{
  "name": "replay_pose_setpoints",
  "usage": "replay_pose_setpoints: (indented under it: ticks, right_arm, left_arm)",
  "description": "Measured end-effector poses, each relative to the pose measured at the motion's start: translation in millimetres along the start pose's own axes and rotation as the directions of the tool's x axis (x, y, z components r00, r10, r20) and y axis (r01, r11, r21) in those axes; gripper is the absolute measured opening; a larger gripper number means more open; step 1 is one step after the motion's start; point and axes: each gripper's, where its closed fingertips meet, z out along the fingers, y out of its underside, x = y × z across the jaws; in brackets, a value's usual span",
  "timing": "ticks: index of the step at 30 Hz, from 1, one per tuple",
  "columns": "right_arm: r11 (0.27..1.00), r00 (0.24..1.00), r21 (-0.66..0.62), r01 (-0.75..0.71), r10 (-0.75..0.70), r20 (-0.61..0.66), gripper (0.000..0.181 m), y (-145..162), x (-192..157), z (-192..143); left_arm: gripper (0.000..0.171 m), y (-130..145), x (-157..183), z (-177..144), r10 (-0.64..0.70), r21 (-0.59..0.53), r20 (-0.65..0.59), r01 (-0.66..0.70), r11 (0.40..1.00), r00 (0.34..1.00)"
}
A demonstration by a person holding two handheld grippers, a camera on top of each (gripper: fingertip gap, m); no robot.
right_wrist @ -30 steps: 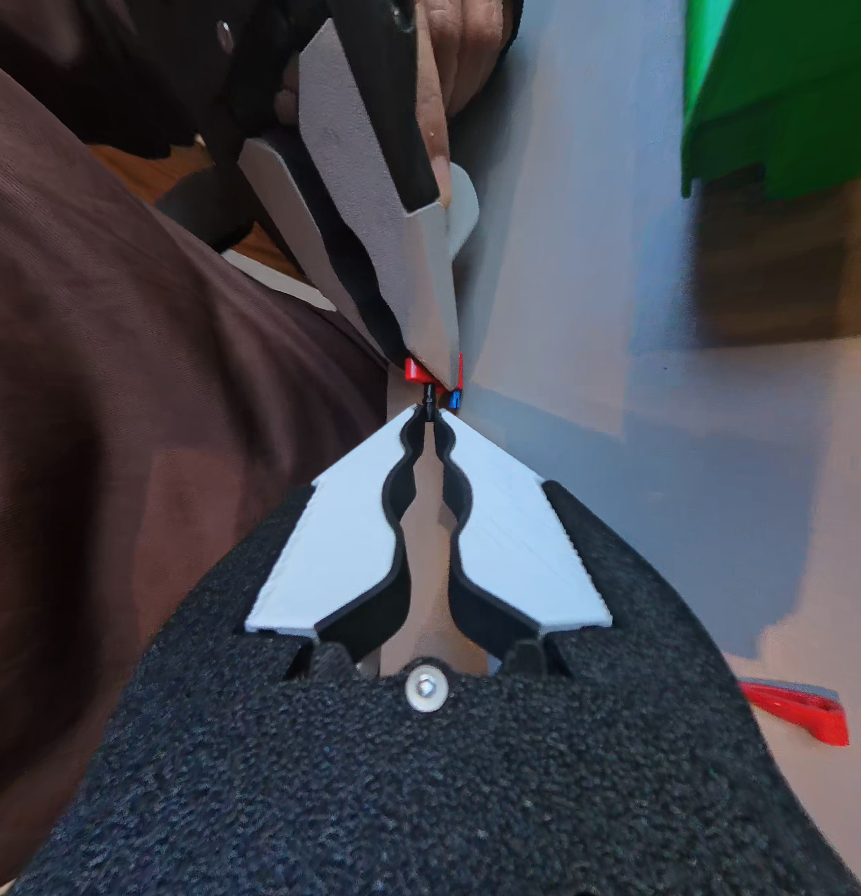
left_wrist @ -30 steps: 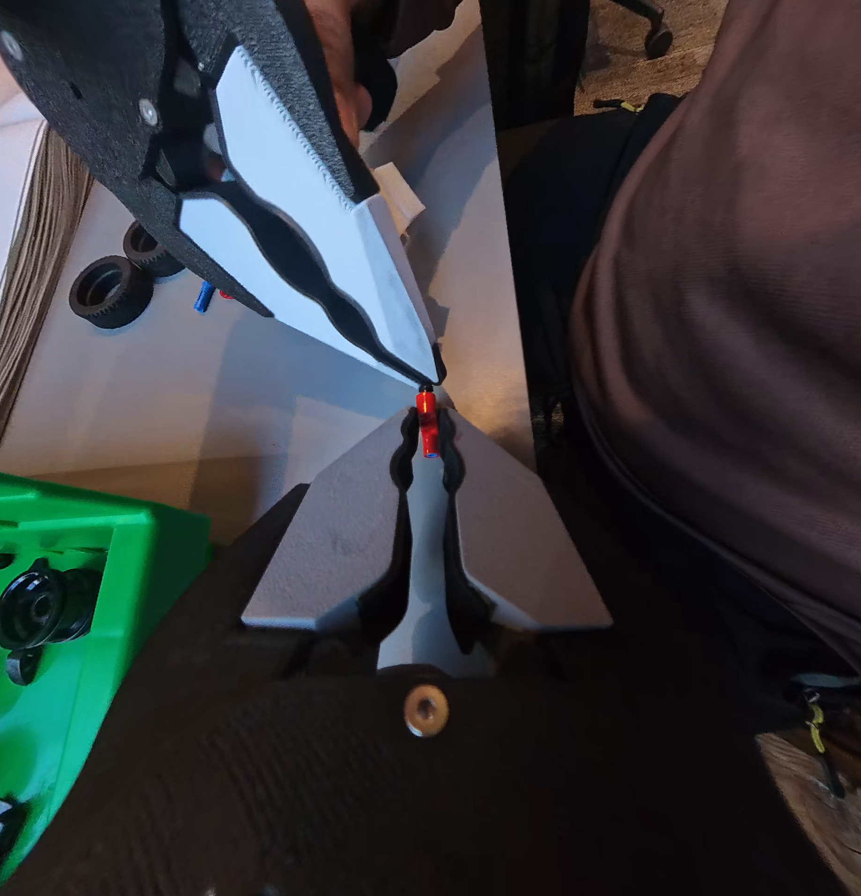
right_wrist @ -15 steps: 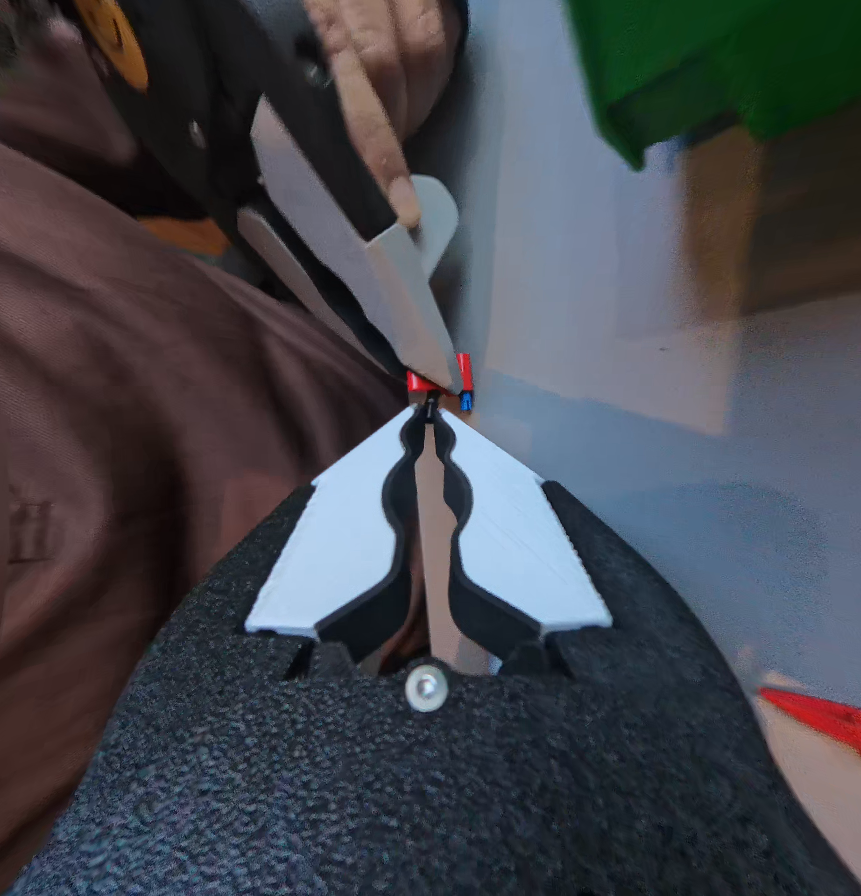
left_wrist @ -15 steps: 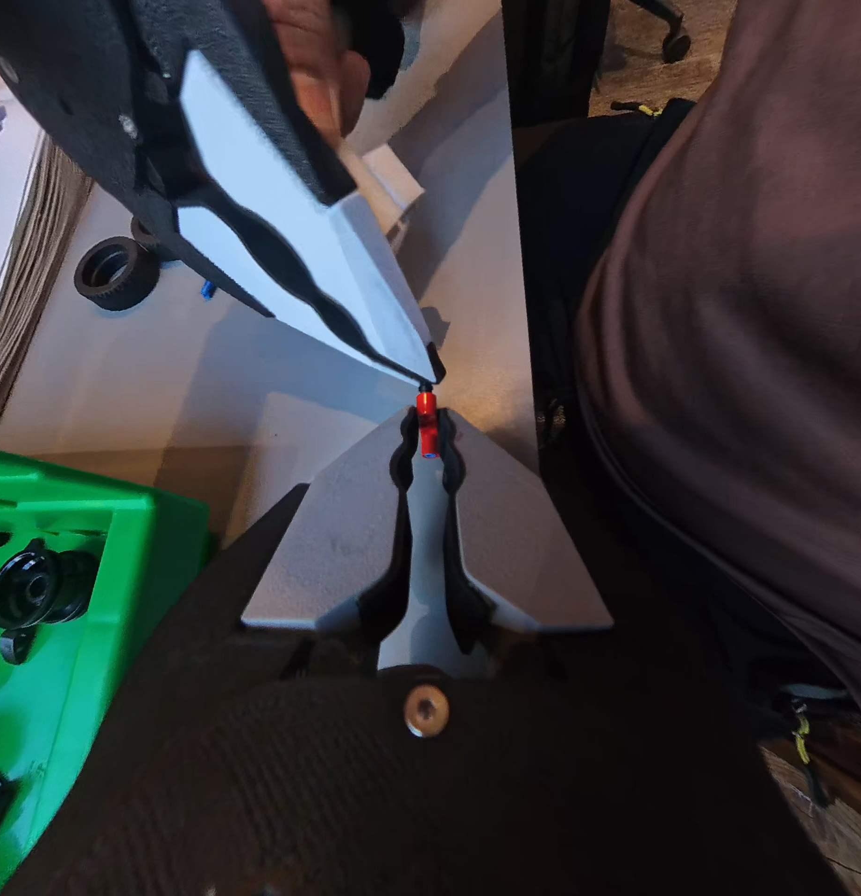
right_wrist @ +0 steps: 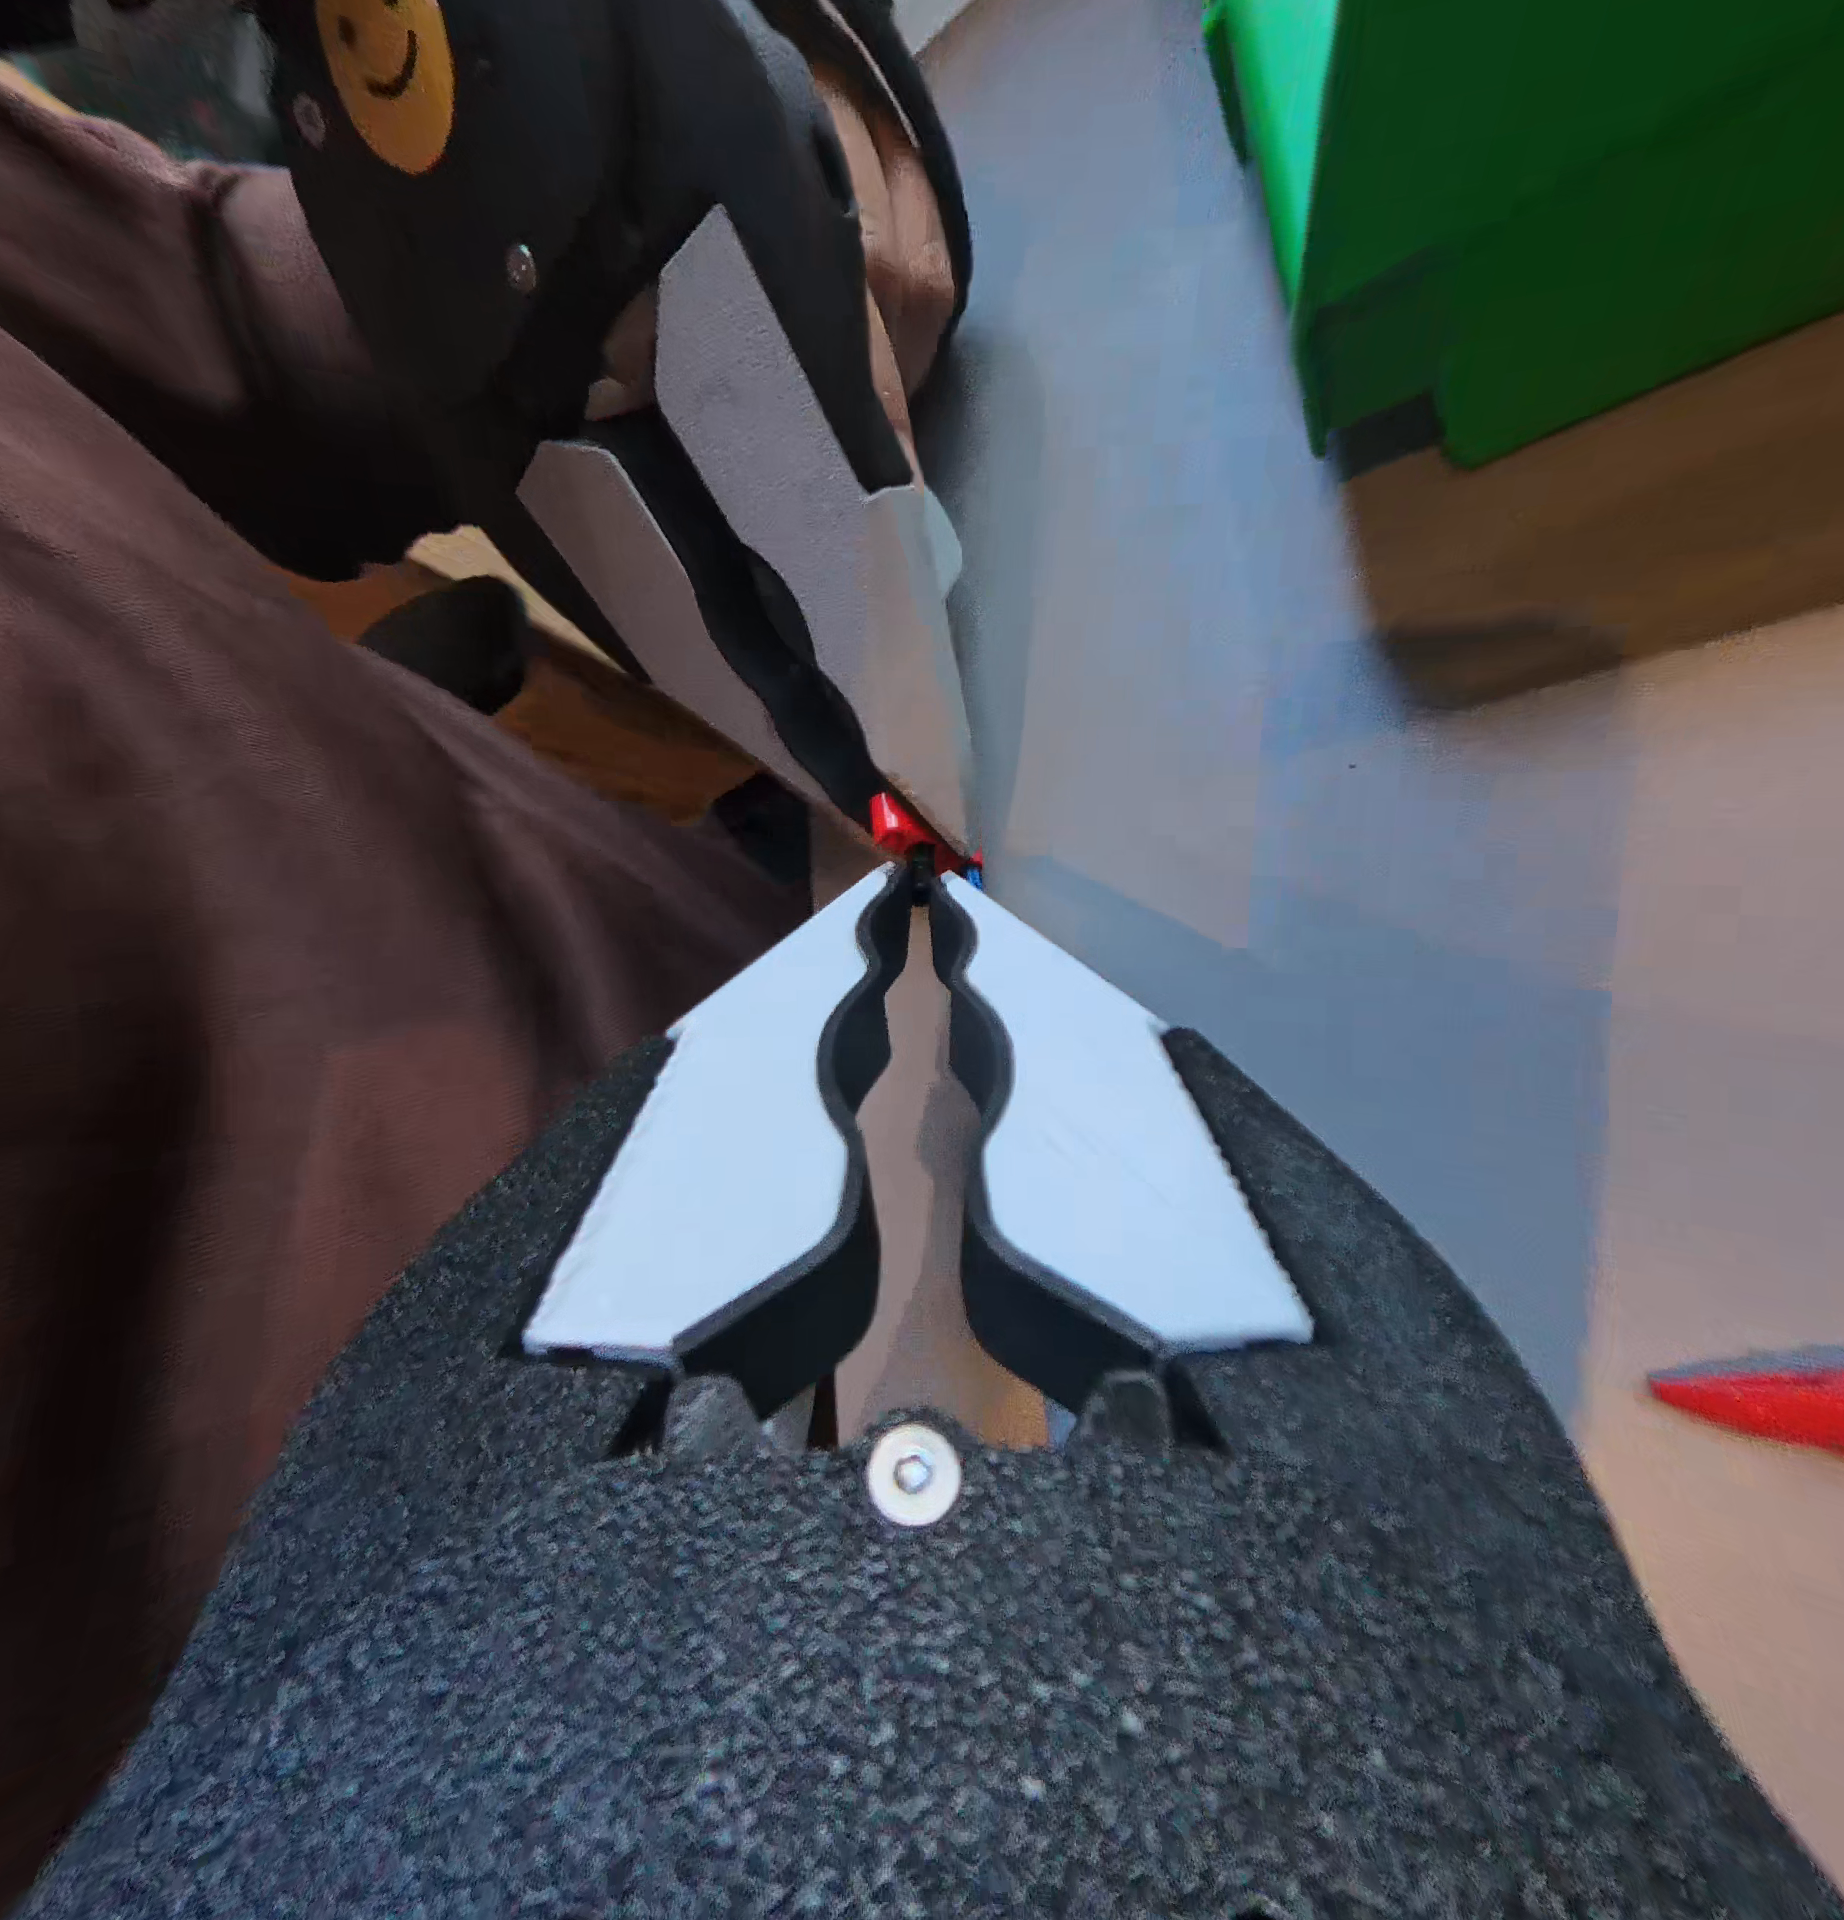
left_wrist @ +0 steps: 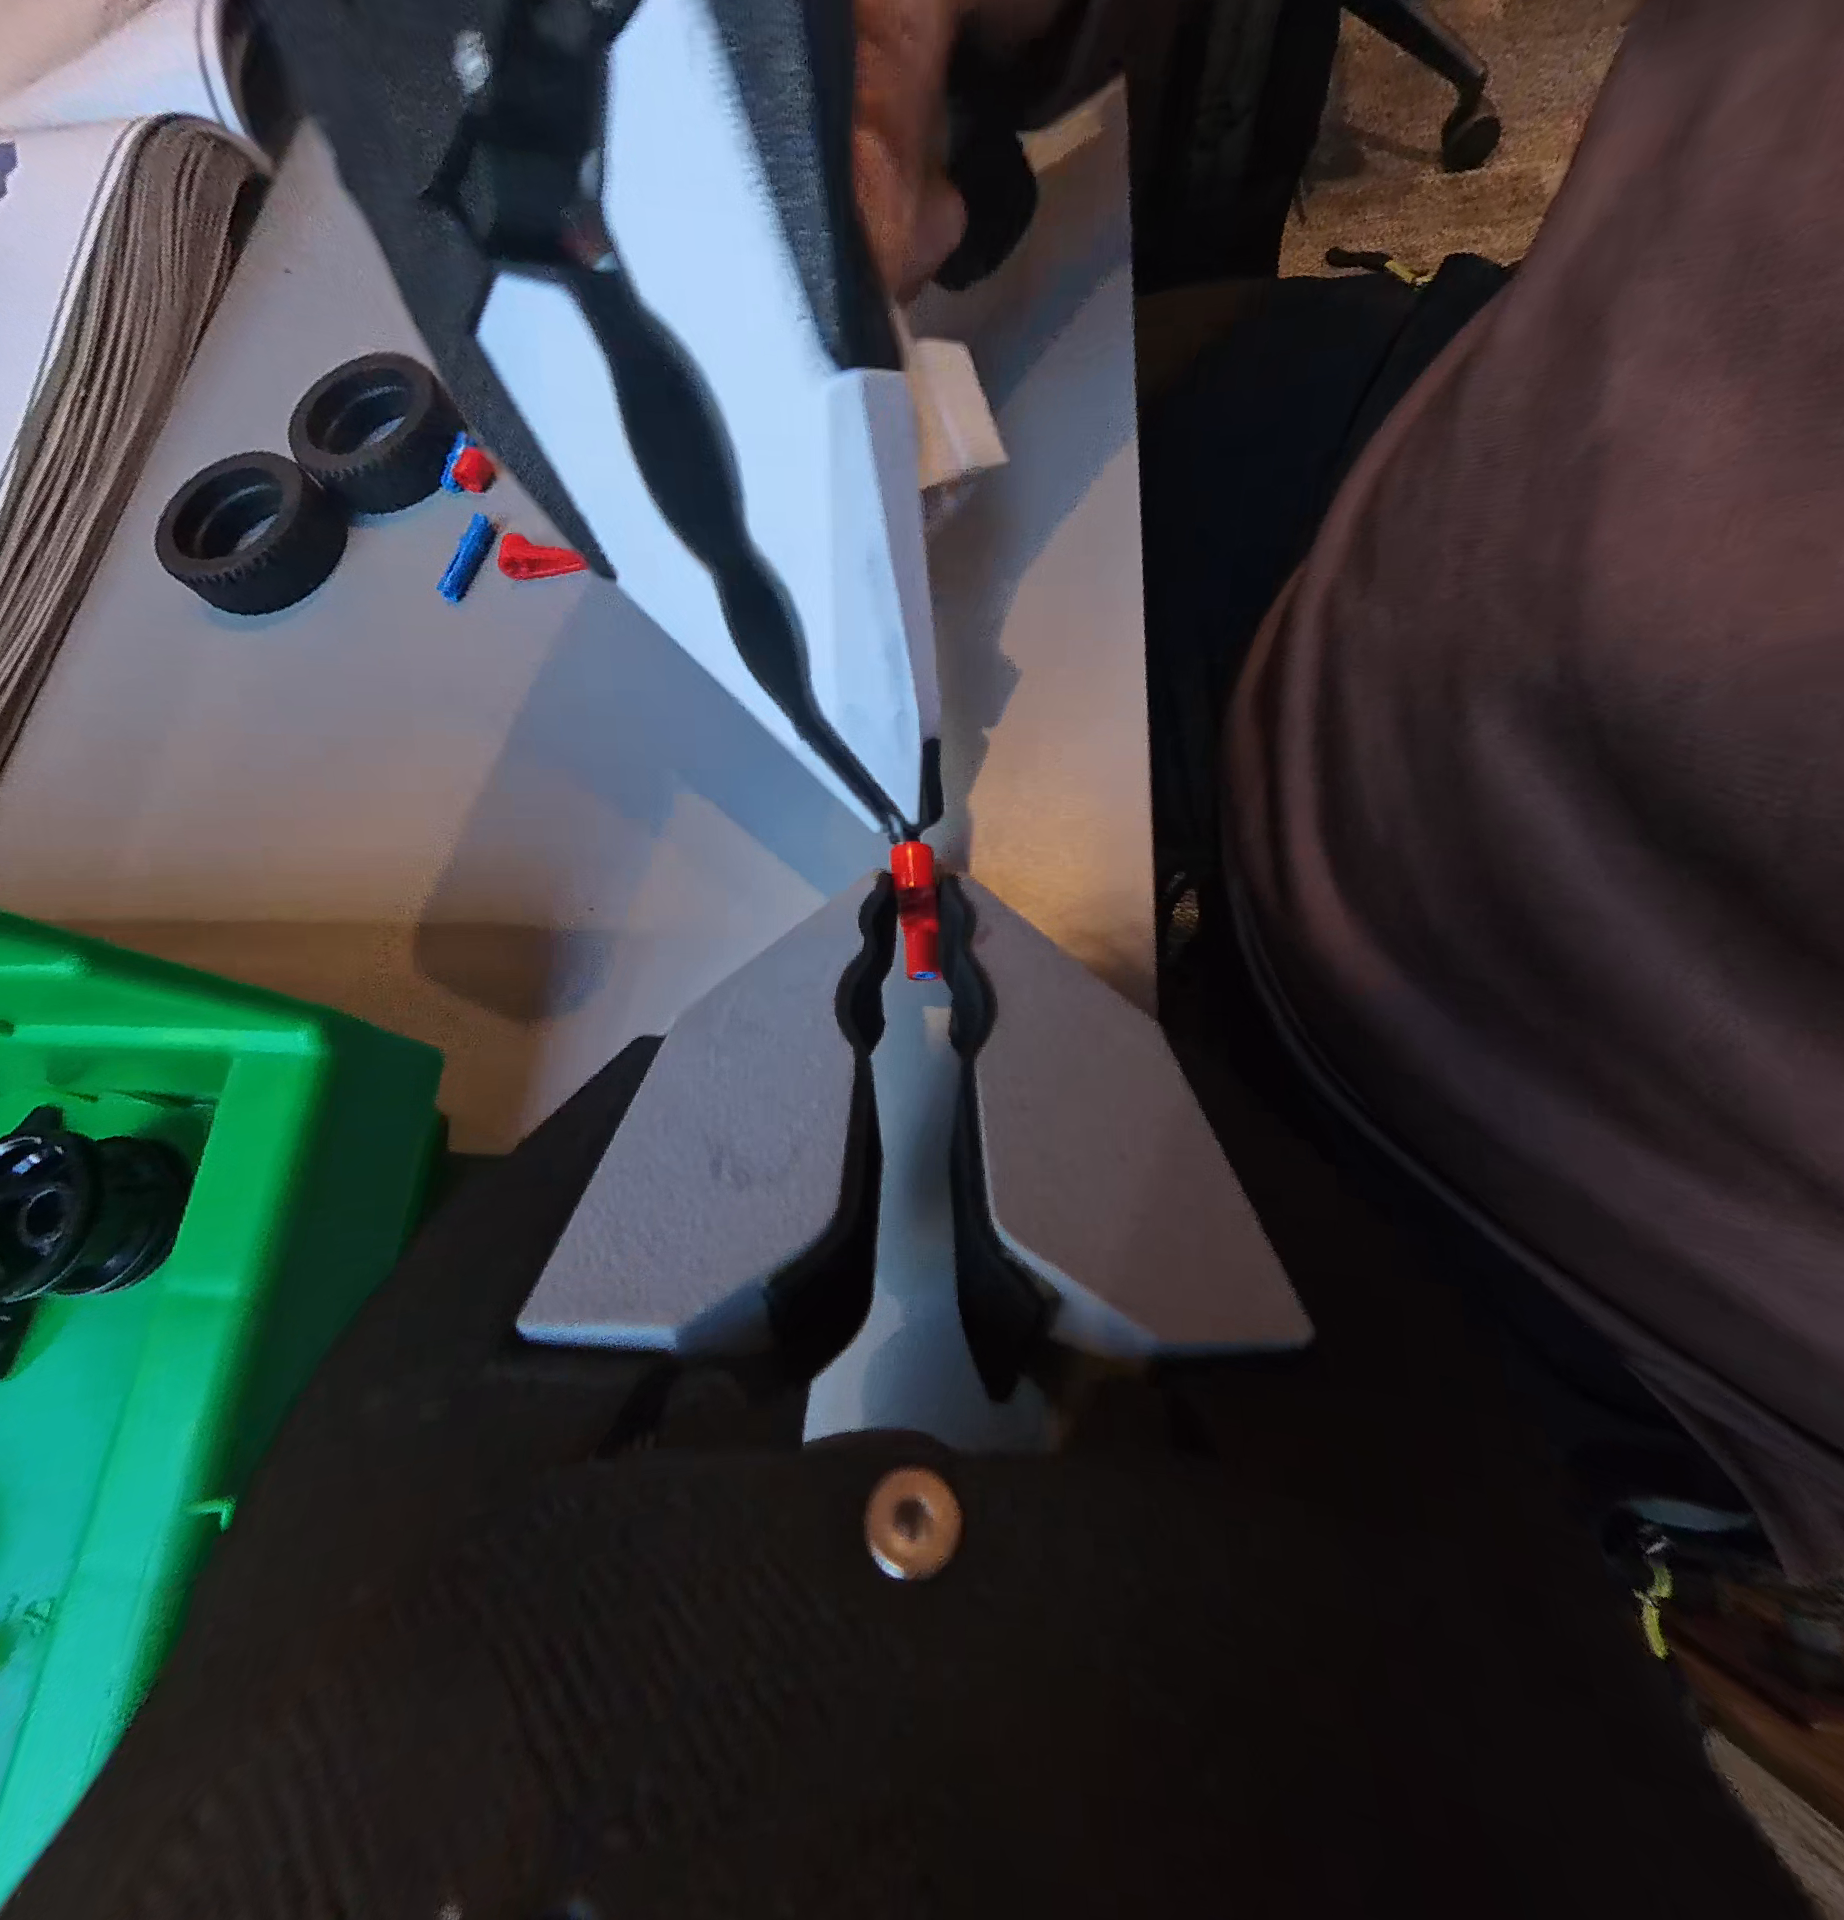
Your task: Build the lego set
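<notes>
My left gripper (left_wrist: 913,896) is shut on a small red connector (left_wrist: 915,904) with a blue pin end (left_wrist: 924,977) showing between its fingers. My right gripper (right_wrist: 918,881) is shut on a tiny black pin (right_wrist: 918,862). The two grippers meet tip to tip above the table's near edge, and the black pin touches the top of the red connector. The right gripper (left_wrist: 910,816) comes down from the upper left in the left wrist view. The left gripper (right_wrist: 928,821) comes down from above in the right wrist view, with the red connector (right_wrist: 890,816) at its tip.
Two black tyres (left_wrist: 372,431) lie on the white table (left_wrist: 274,727) beside loose blue (left_wrist: 463,558) and red (left_wrist: 537,561) pieces. A green bin (left_wrist: 170,1299) holds black wheel hubs (left_wrist: 56,1216). A booklet (left_wrist: 66,312) lies far left. A brown-shirted person (left_wrist: 1572,727) is close on the right. A red piece (right_wrist: 1780,1403) lies on the table. Only a small space, under 4 cm, lies between the two pairs of fingers. From either gripper's tips it is about 12 cm to the red piece (right_wrist: 1780,1403). My left wrist view (left_wrist: 551,561) looks at it from another angle.
The right gripper has swung more upright over the left gripper's tip, uncovering the tyres and small pieces. Both stay shut and tip to tip, the pin against the red connector.
</notes>
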Motion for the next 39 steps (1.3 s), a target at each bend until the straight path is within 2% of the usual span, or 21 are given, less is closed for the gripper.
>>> replay_pose_setpoints:
  ticks: [5,14,21,29,33,39]
  right_arm:
    - [0.995,0.996,0.084,0.051,-0.044,-0.077,0.001,1.2,1.1,0.5]
    - [0.968,0.945,0.024,0.249,-0.238,-0.226,0.001,5.8,7.4,7.7]
    - [0.994,0.995,0.052,0.092,-0.091,-0.031,0.001,4.7,1.2,2.6]
    - [0.993,0.980,0.046,-0.107,0.097,0.173,0.001,1.9,-1.1,1.4]
    - [0.995,0.981,0.020,-0.101,0.096,0.170,0.001,-2.9,0.8,0.7]
    - [0.993,0.993,0.001,0.119,-0.119,-0.005,0.001,-2.0,1.7,0.8]
  left_arm:
    - [0.006,0.5,-1.5,0.0,-0.027,-0.002,-0.005,0.027,1.000,1.000]
    - [0.005,0.9,-2.9,-0.1,-0.045,-0.004,-0.010,0.045,0.999,0.999]
    - [0.006,0.1,-2.1,0.4,-0.023,0.001,0.000,0.023,1.000,1.000]
    - [0.006,0.0,-1.9,-0.1,-0.006,0.001,0.011,0.006,1.000,1.000]
    - [0.005,0.6,-2.4,-0.3,-0.017,-0.002,0.005,0.017,1.000,1.000]
    - [0.005,0.6,-2.3,-0.3,-0.028,-0.002,-0.005,0.028,1.000,1.000]
